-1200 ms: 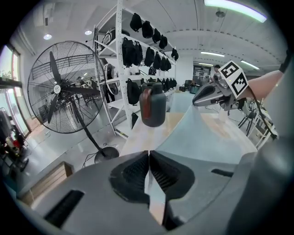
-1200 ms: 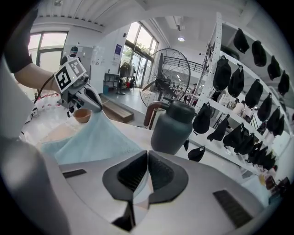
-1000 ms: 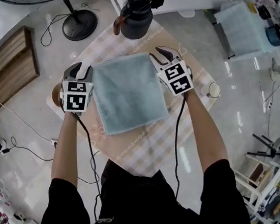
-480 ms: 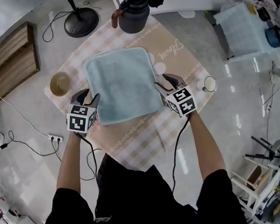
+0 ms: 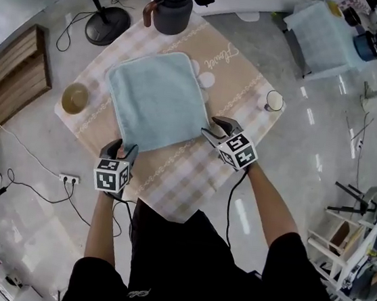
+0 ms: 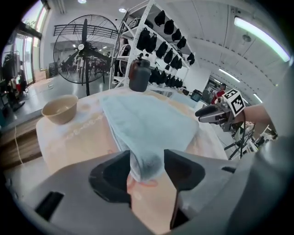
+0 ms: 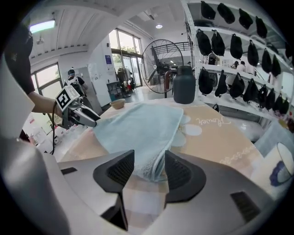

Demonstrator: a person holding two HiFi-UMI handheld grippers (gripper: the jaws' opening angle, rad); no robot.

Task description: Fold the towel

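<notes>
A light blue towel [image 5: 155, 98] lies flat and folded on the checked tablecloth [image 5: 185, 173], with layered edges showing. My left gripper [image 5: 120, 149] is at its near left corner and my right gripper [image 5: 217, 128] at its near right corner. In the left gripper view the corner [image 6: 146, 165] lies between the jaws, which have just been opening and do not press on it. In the right gripper view the other corner [image 7: 150, 167] sits loose between jaws that have also just been opening. Each gripper shows in the other's view: the right gripper [image 6: 209, 112] and the left gripper [image 7: 87, 117].
A dark jug [image 5: 170, 11] stands at the table's far corner. A tan bowl [image 5: 76, 97] sits left of the towel and a white cup [image 5: 274, 100] at the right edge. A floor fan [image 5: 105, 20] and another blue towel pile [image 5: 325, 34] lie beyond the table.
Both grippers have come from the towel's far corners back to its near corners and sunk toward the table. Their jaws stand wider apart than before.
</notes>
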